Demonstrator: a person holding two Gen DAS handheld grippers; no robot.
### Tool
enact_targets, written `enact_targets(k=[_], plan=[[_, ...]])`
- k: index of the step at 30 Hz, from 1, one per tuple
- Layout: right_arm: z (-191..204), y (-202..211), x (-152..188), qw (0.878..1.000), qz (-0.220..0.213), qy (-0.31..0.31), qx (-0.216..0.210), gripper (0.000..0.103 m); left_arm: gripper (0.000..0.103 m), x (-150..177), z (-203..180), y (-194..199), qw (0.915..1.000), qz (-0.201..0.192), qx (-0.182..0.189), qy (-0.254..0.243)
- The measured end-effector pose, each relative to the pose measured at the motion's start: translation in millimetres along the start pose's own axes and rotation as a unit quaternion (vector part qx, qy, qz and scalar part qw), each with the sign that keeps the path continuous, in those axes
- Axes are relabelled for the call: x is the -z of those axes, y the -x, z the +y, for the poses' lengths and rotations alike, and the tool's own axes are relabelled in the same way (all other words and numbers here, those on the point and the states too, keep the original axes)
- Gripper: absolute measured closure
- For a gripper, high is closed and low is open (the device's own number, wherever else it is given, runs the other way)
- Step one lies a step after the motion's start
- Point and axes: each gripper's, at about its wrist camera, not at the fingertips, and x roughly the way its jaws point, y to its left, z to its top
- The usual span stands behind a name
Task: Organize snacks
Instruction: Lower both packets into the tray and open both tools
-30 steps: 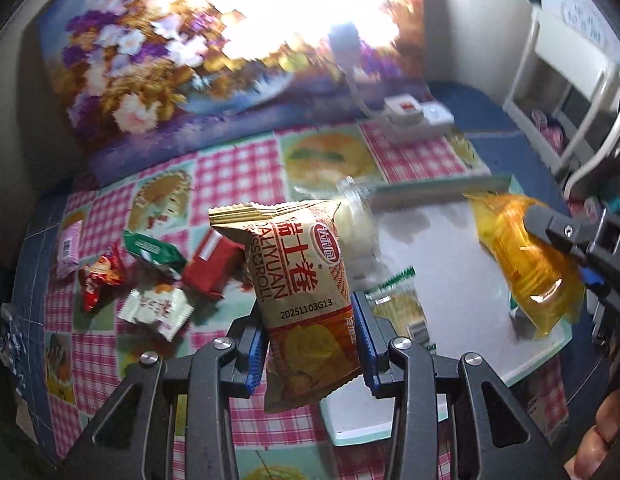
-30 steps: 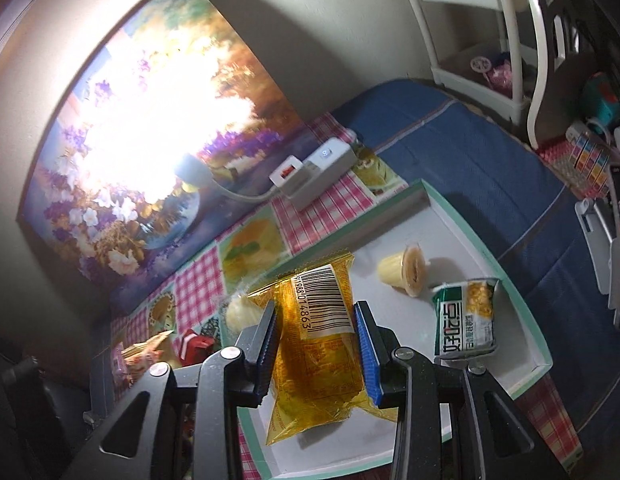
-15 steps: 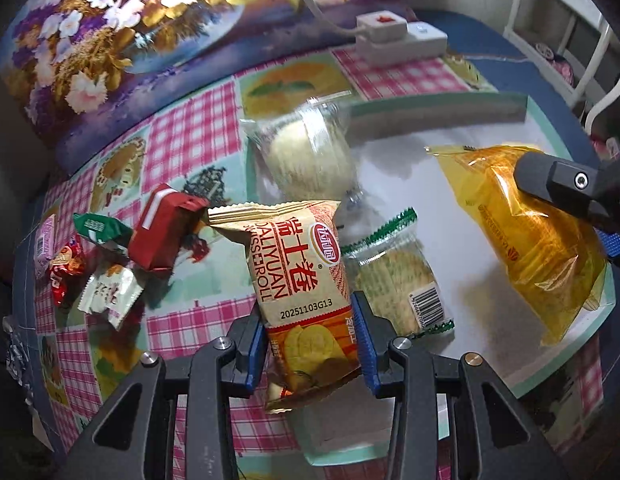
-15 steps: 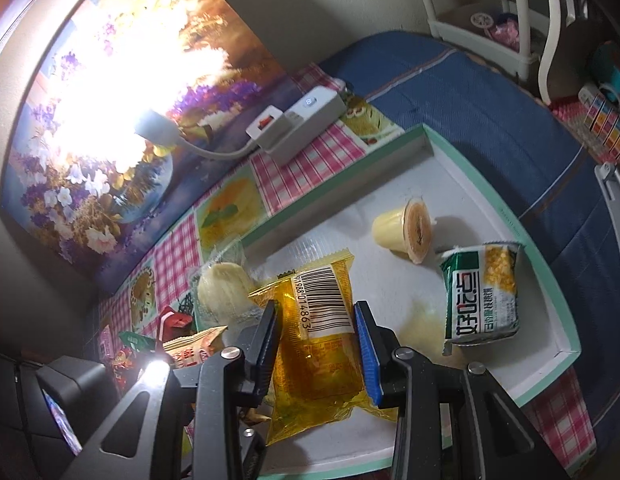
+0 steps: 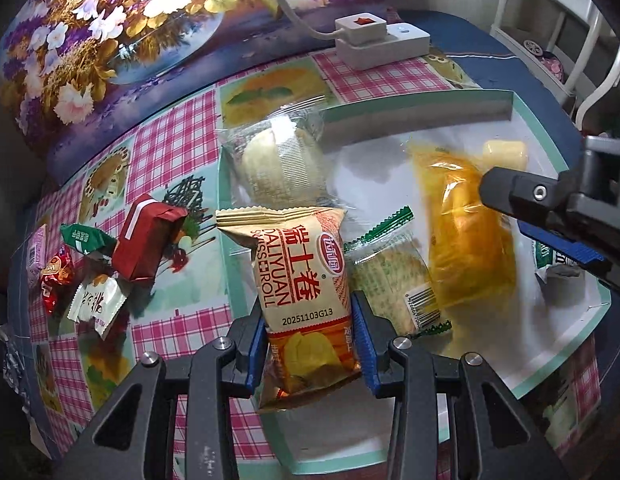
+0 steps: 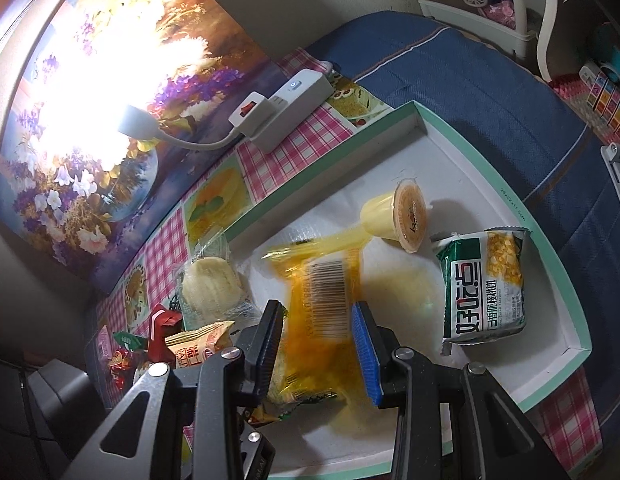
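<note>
My left gripper (image 5: 308,340) is shut on a tan Swiss roll packet (image 5: 302,280), held over the left edge of the white tray (image 5: 570,320). My right gripper (image 6: 316,344) has its jaws parted around a yellow packet (image 6: 322,300), which looks blurred and lies low over the tray floor (image 6: 462,184); the yellow packet also shows in the left wrist view (image 5: 466,232). In the tray lie a clear-wrapped cake (image 5: 282,160), a green-edged cracker pack (image 5: 394,280), a jelly cup (image 6: 394,216) and a corn snack bag (image 6: 486,284).
Loose snacks lie on the checked cloth left of the tray: a red packet (image 5: 146,236), a green candy (image 5: 84,236), a white wrapper (image 5: 96,304). A power strip (image 5: 380,42) sits at the back. A flower painting (image 5: 110,40) leans behind.
Both grippers have lowered toward the tray. The right jaws have widened around the yellow packet, which now sits lower. The left gripper still holds the Swiss roll packet.
</note>
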Motion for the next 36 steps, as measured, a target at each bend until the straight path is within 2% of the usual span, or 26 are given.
enact_targets(k=[13, 18, 23, 29, 36], plan=[[-3, 0, -2, 1.000, -0.002, -0.007, 0.011, 0.064, 0.062, -2, -10, -1, 0.9996, -0.007, 0.027, -0.010], [-5, 1, -2, 1.000, -0.003, -0.010, 0.015, 0.064, 0.062, -4, -1, -2, 0.9990, -0.003, 0.044, 0.013], [-5, 3, -3, 1.000, -0.005, -0.010, 0.016, 0.064, 0.062, -6, 5, 2, 0.9986, -0.007, 0.045, 0.026], [-4, 6, -3, 1.000, -0.009, -0.008, 0.016, 0.064, 0.056, -8, 15, 12, 0.9976, -0.016, 0.050, 0.044], [-2, 6, -3, 1.000, -0.008, -0.004, 0.017, 0.064, 0.054, -3, 42, 21, 0.9944, -0.031, 0.047, 0.089]])
